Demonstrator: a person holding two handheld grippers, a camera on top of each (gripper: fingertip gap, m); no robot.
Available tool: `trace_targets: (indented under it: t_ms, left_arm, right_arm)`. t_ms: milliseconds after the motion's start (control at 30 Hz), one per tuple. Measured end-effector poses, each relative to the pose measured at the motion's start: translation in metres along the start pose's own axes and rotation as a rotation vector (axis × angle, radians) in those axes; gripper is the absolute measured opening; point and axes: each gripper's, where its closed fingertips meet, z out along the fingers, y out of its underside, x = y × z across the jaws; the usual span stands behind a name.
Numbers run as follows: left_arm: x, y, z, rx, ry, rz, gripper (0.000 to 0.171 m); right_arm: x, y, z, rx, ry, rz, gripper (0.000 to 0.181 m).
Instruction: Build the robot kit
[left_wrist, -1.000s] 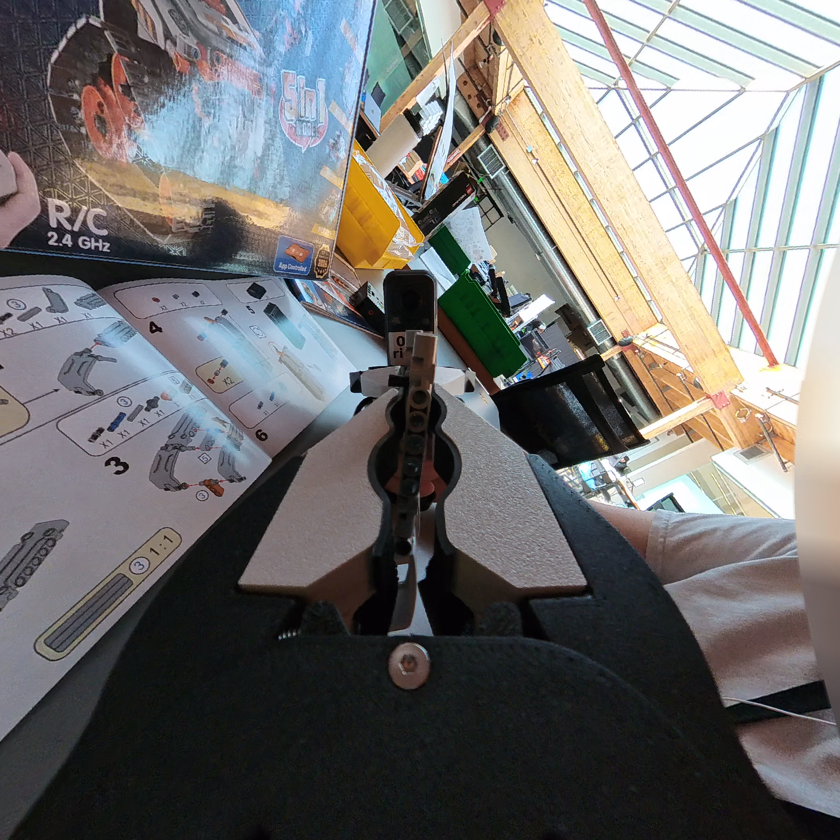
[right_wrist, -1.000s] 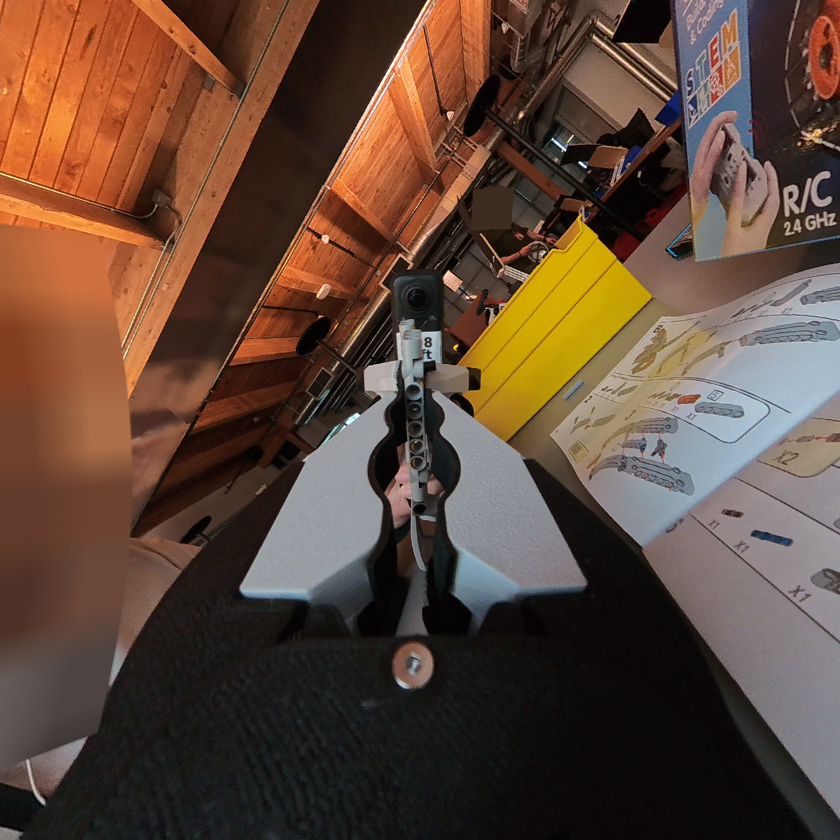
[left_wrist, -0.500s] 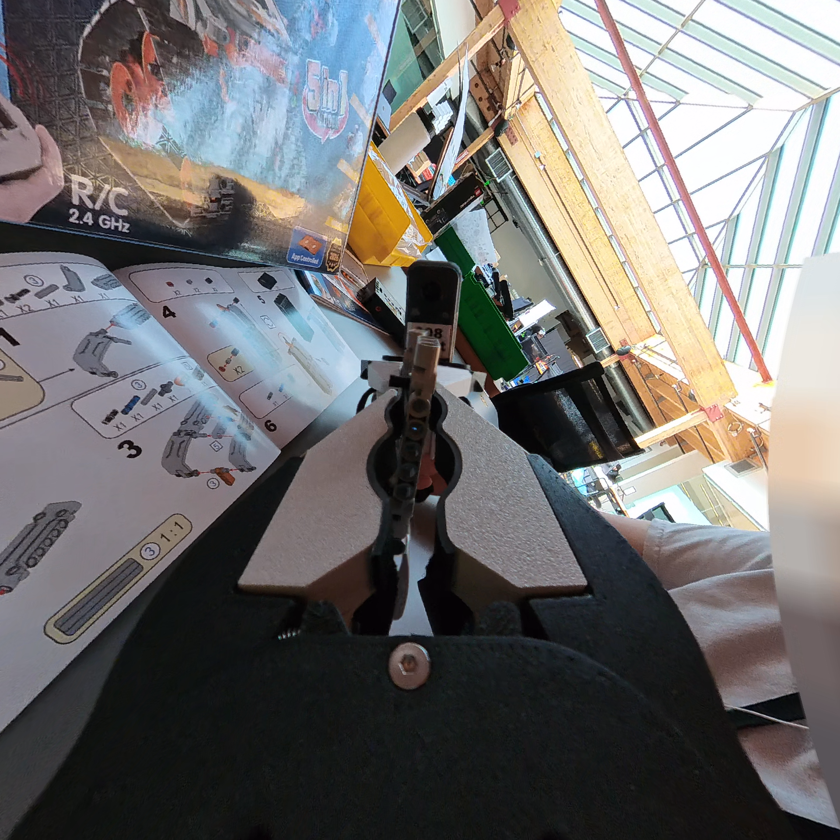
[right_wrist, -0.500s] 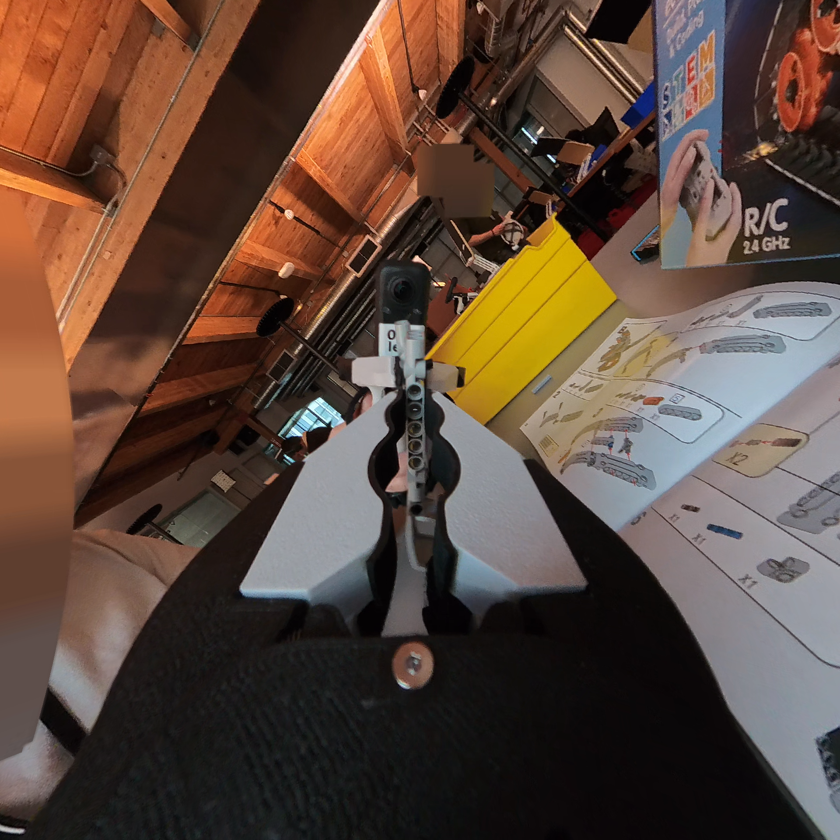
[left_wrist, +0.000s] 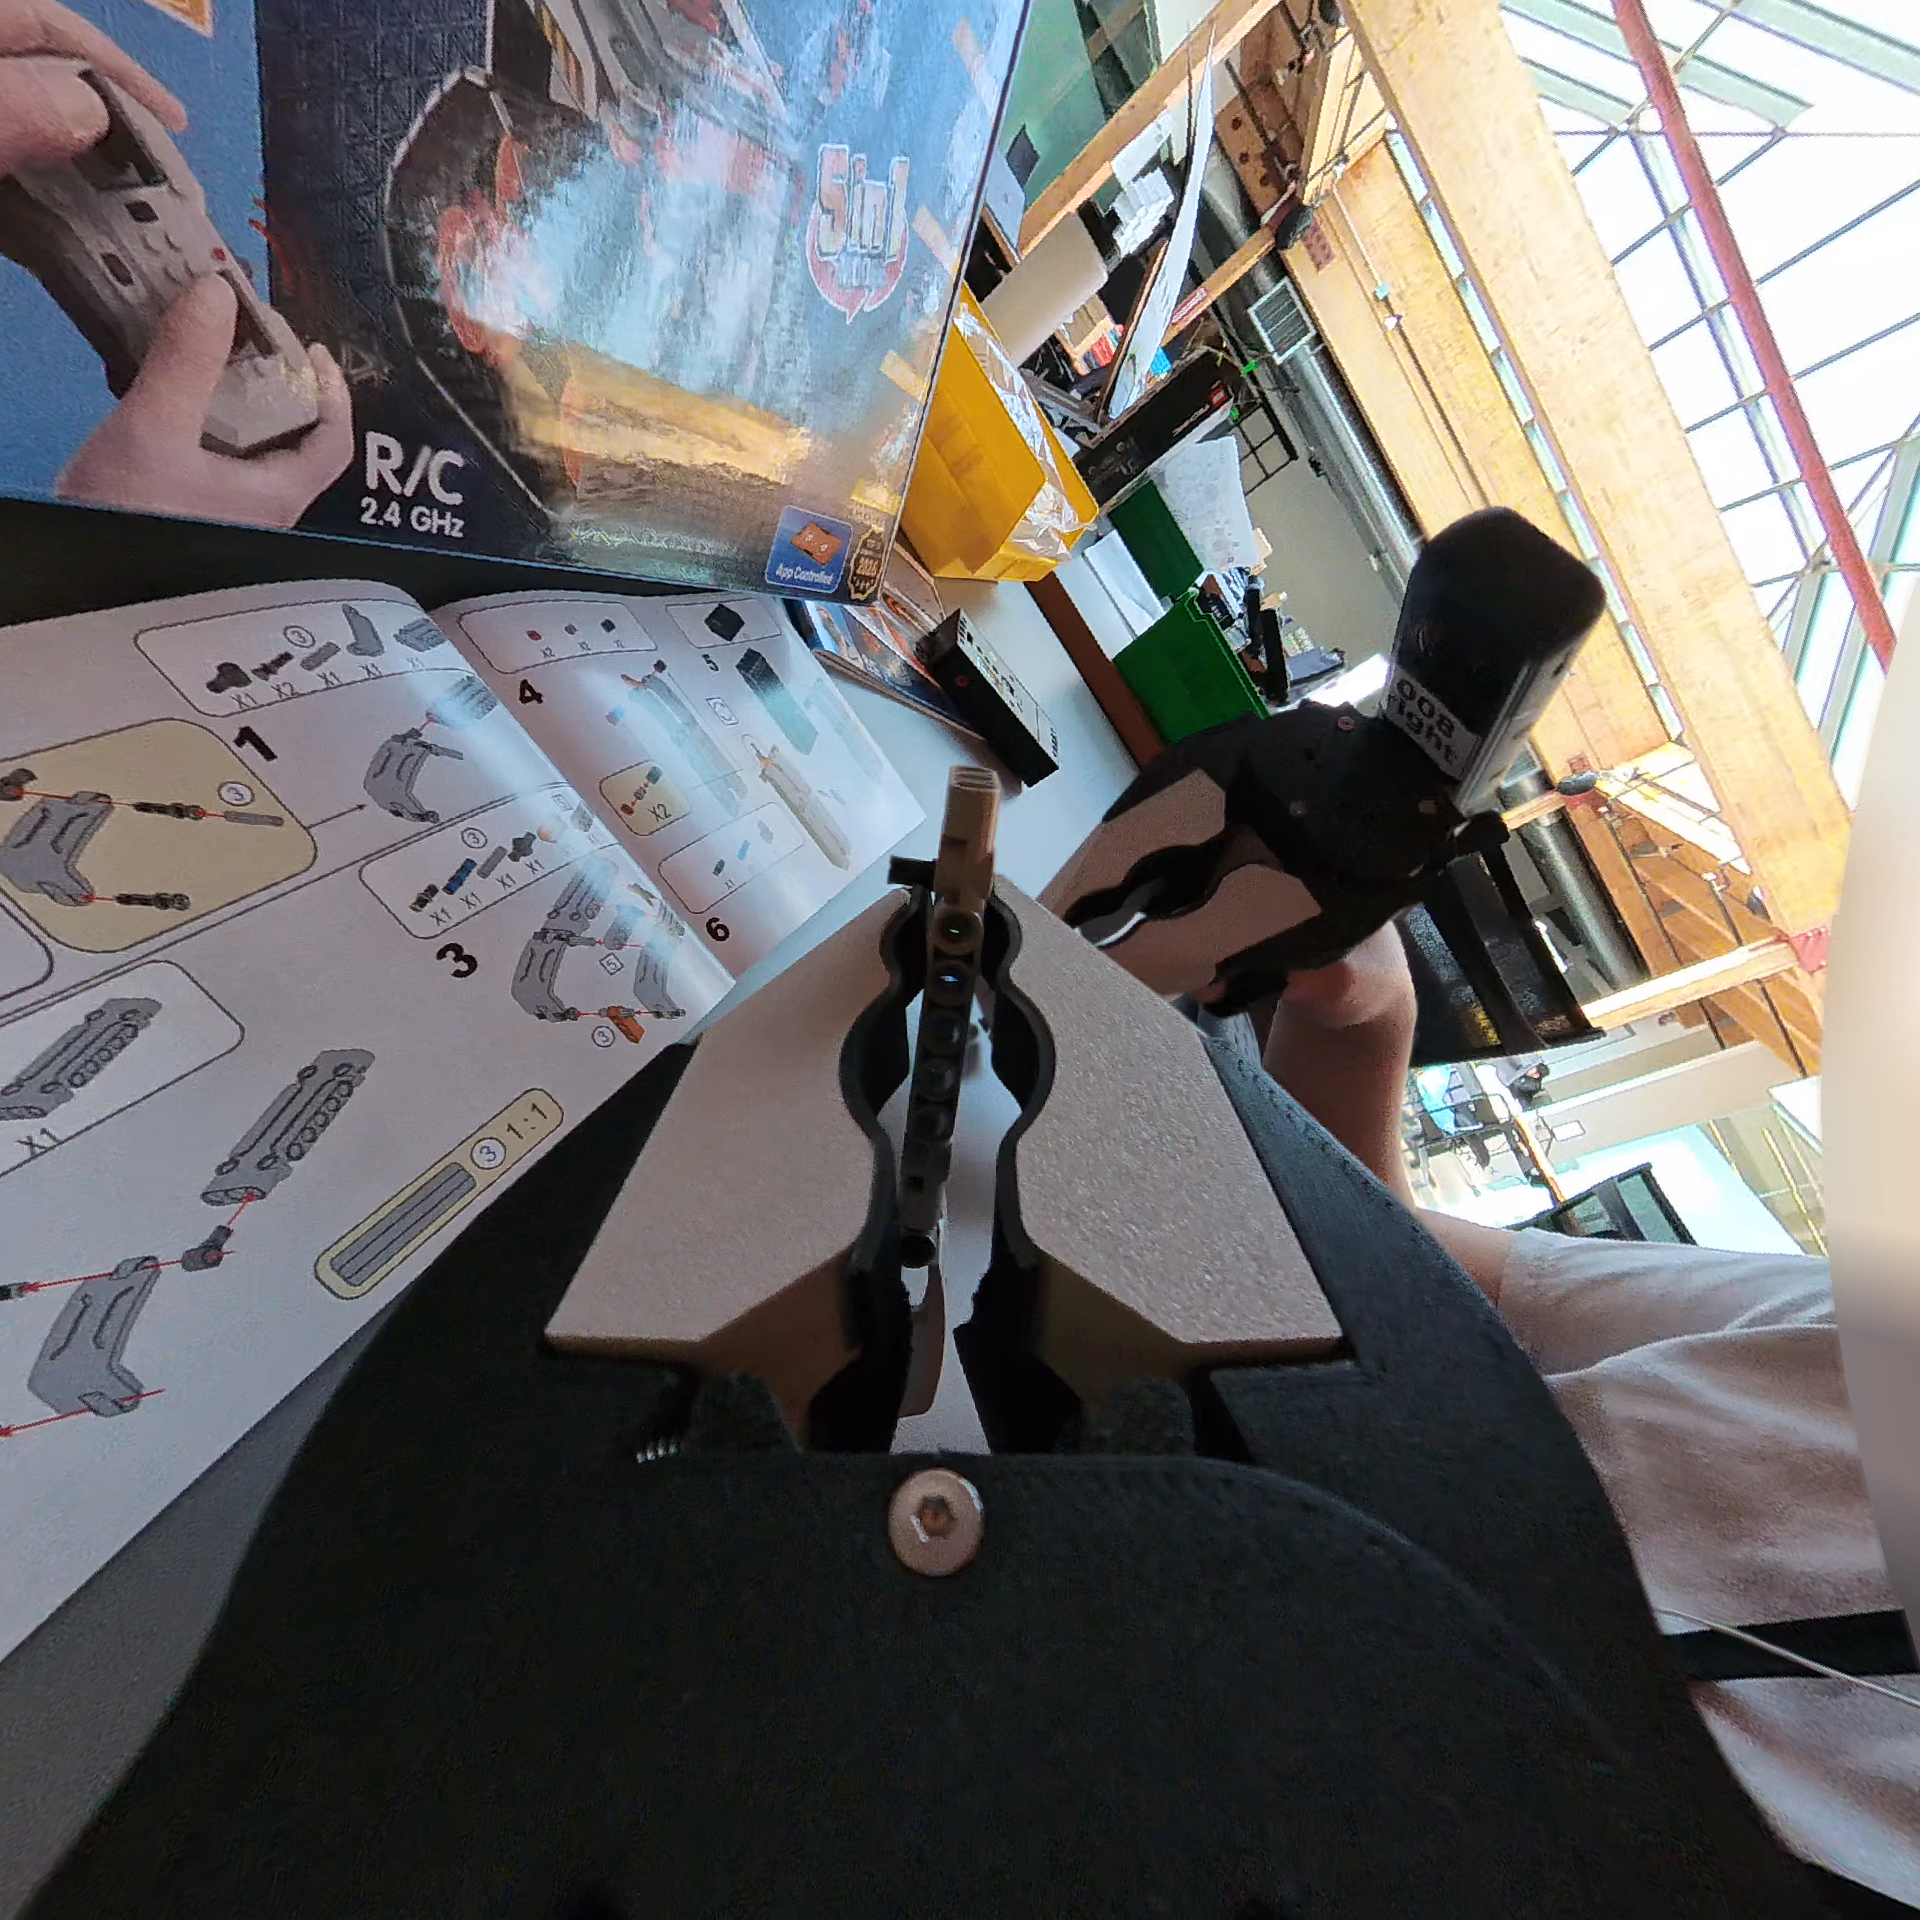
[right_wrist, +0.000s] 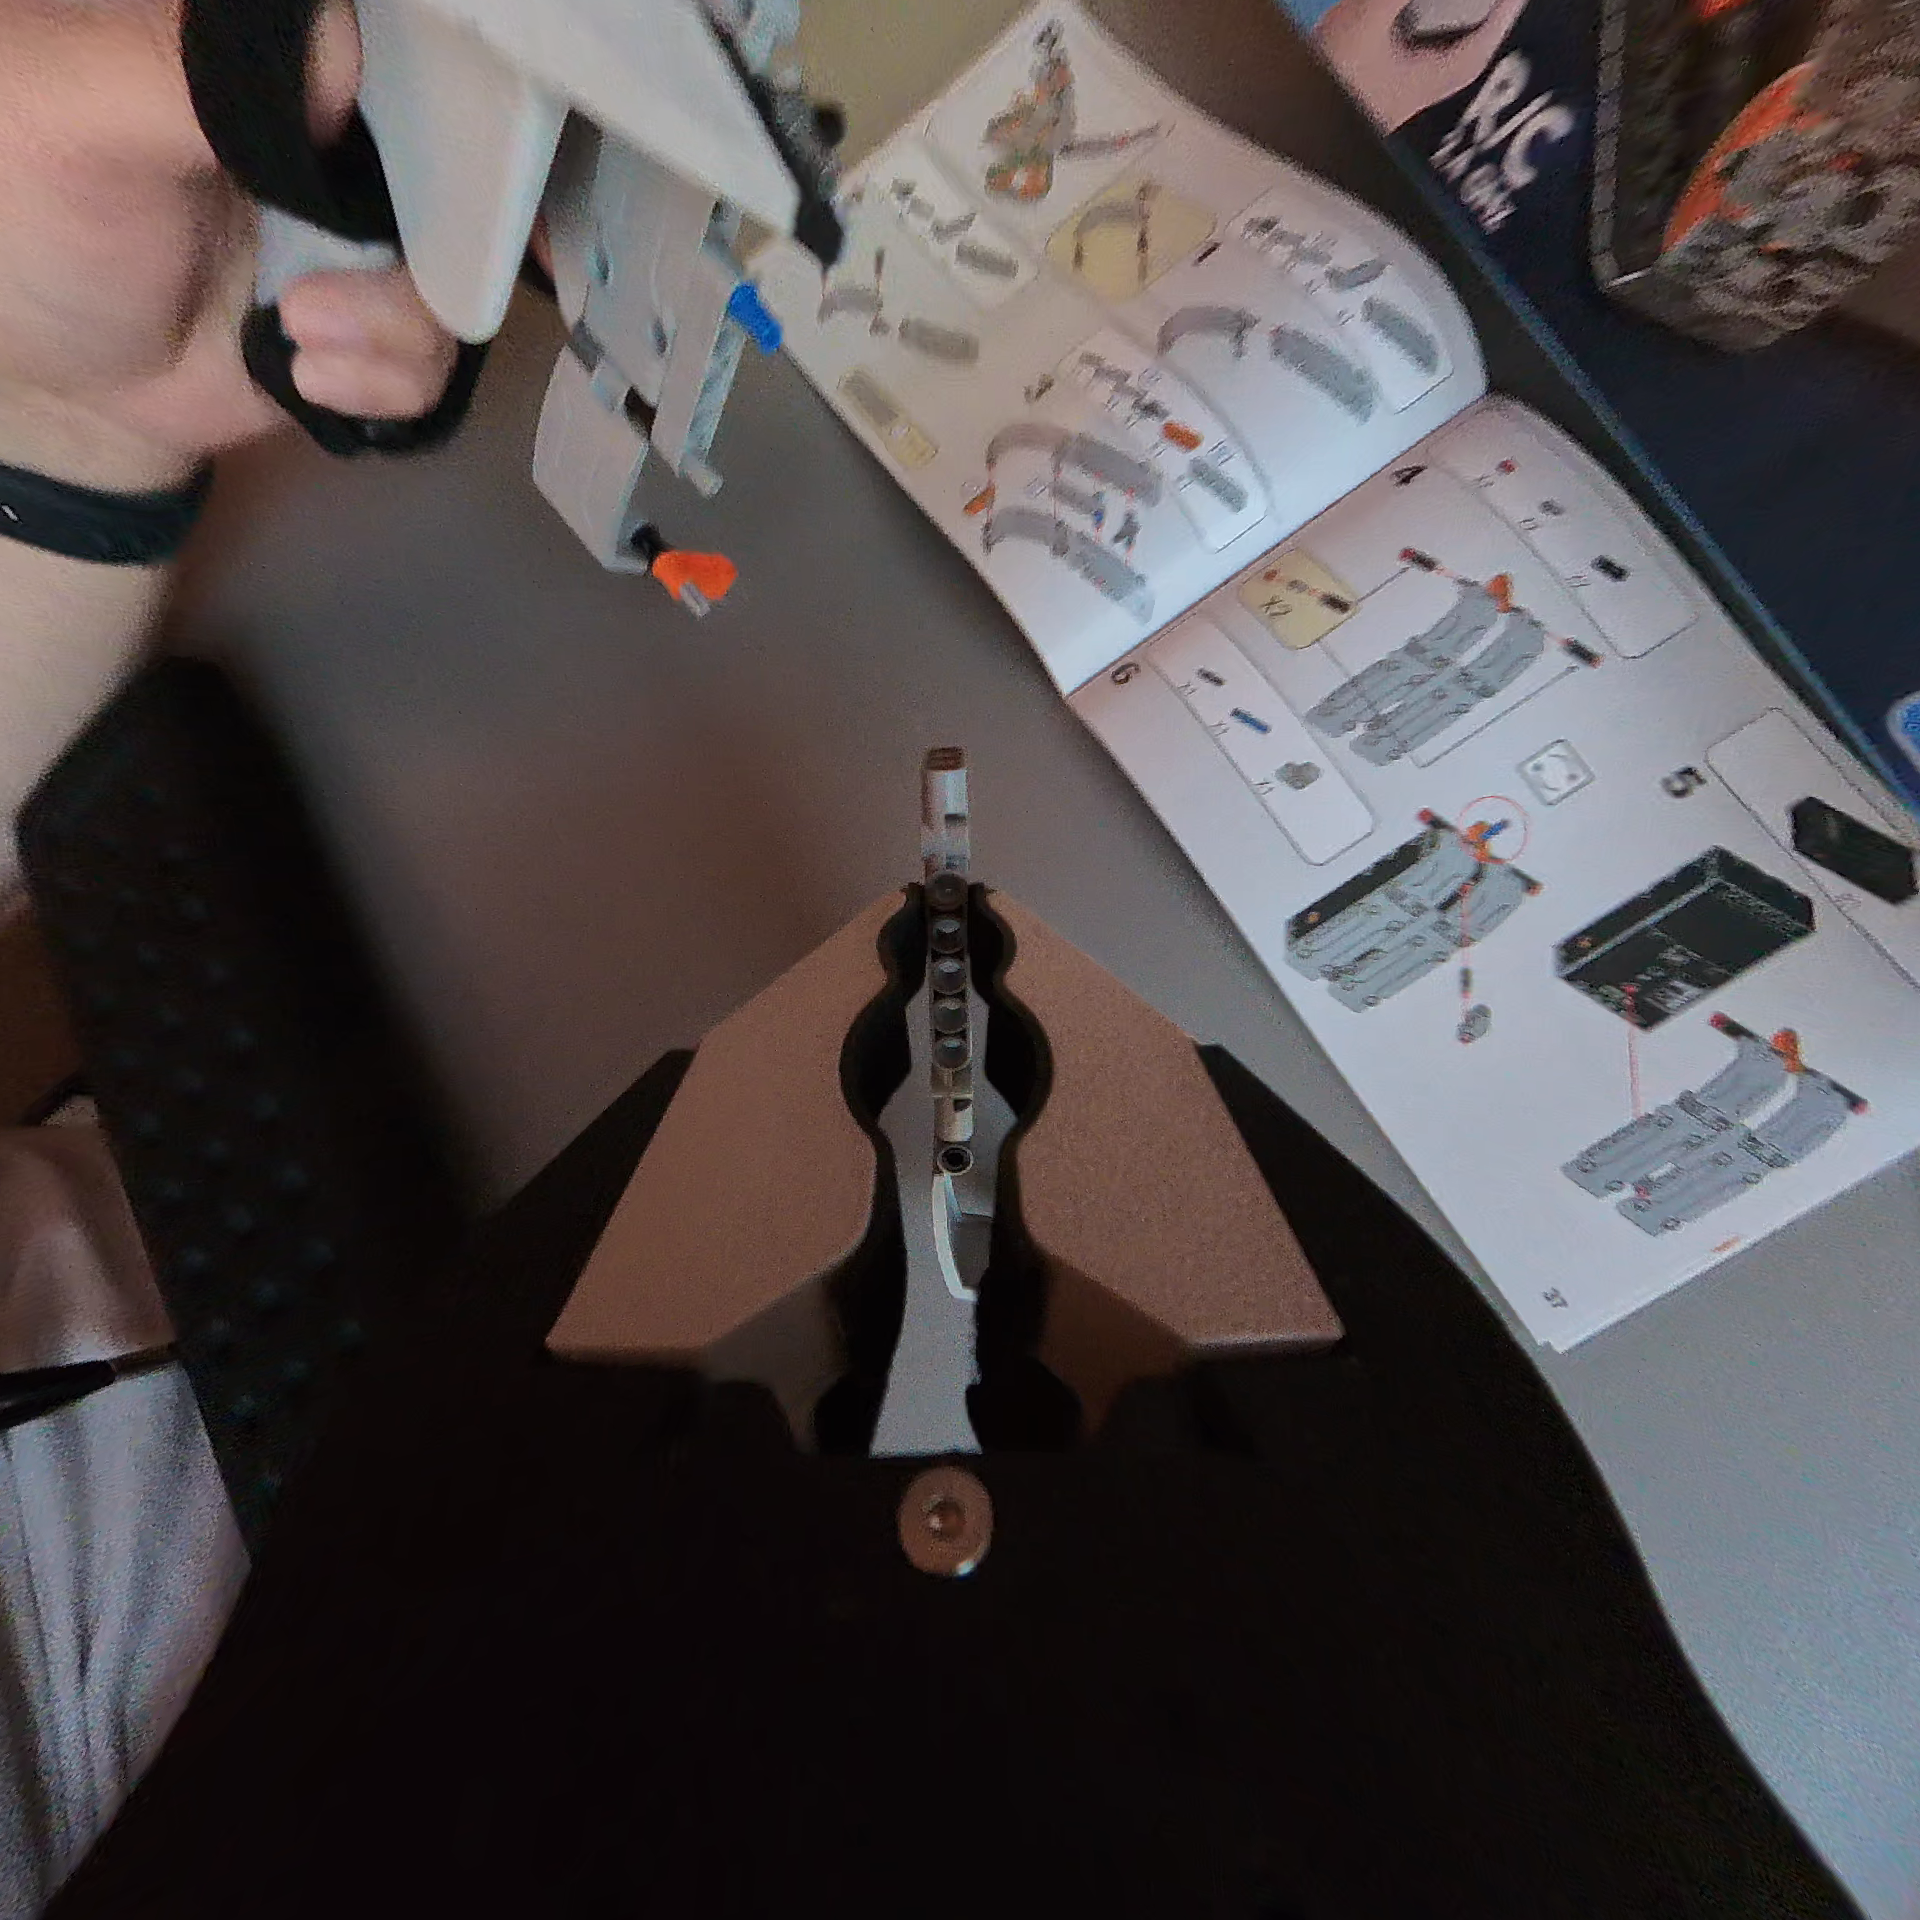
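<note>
My left gripper (left_wrist: 951, 904) is shut on a dark holed beam (left_wrist: 940, 1039) seen edge-on, with a pale pin (left_wrist: 966, 821) sticking out past the tips. In the right wrist view the left gripper (right_wrist: 816, 223) is at upper left, carrying a grey panel assembly (right_wrist: 613, 416) with a blue pin and an orange connector (right_wrist: 694, 571). My right gripper (right_wrist: 945, 894) is shut on a grey holed beam (right_wrist: 948, 987) with a white pin at its tip, above the grey table. In the left wrist view the right gripper (left_wrist: 1070, 912) is off to the right, apart from the left one.
An open instruction booklet (left_wrist: 312, 935) lies on the table and also shows in the right wrist view (right_wrist: 1351, 623). A large toy box (left_wrist: 520, 260) stands behind it. Yellow (left_wrist: 977, 468) and green (left_wrist: 1184, 665) bins sit farther back. A hand (right_wrist: 104, 260) holds the left gripper. The grippers' ends are close to 10 cm from one another.
The two grippers, tip to tip before, have come apart. The right gripper has swung aside and tilted down toward the table and booklet. Both stay shut on their parts.
</note>
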Motion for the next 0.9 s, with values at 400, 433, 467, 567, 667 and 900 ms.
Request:
trace_targets:
  t_ms: [400,433,467,567,667,900]
  left_arm:
    - [0.030,0.002,0.015,0.026,0.210,-0.028,0.006]
    - [0.033,0.001,0.015,0.037,0.225,-0.024,0.006]
    - [0.035,0.000,0.014,0.044,0.240,-0.025,0.006]
    - [0.039,0.001,0.016,0.041,0.265,-0.034,0.006]
    - [0.043,0.004,0.018,0.029,0.289,-0.041,0.006]
    - [0.043,-0.006,0.006,0.051,0.320,-0.041,0.015]
  right_arm:
    - [-0.039,-0.023,0.021,0.150,-0.237,-0.002,0.025]
    - [-0.044,-0.043,0.014,0.283,-0.300,0.039,0.027]
    - [-0.047,-0.061,0.007,0.408,-0.363,0.096,0.032]
    - [-0.049,-0.078,0.005,0.520,-0.545,0.262,0.029]
    - [-0.058,-0.076,0.008,0.502,-0.654,0.258,0.006]
    - [-0.046,-0.080,-0.006,0.567,-0.750,0.384,0.005]
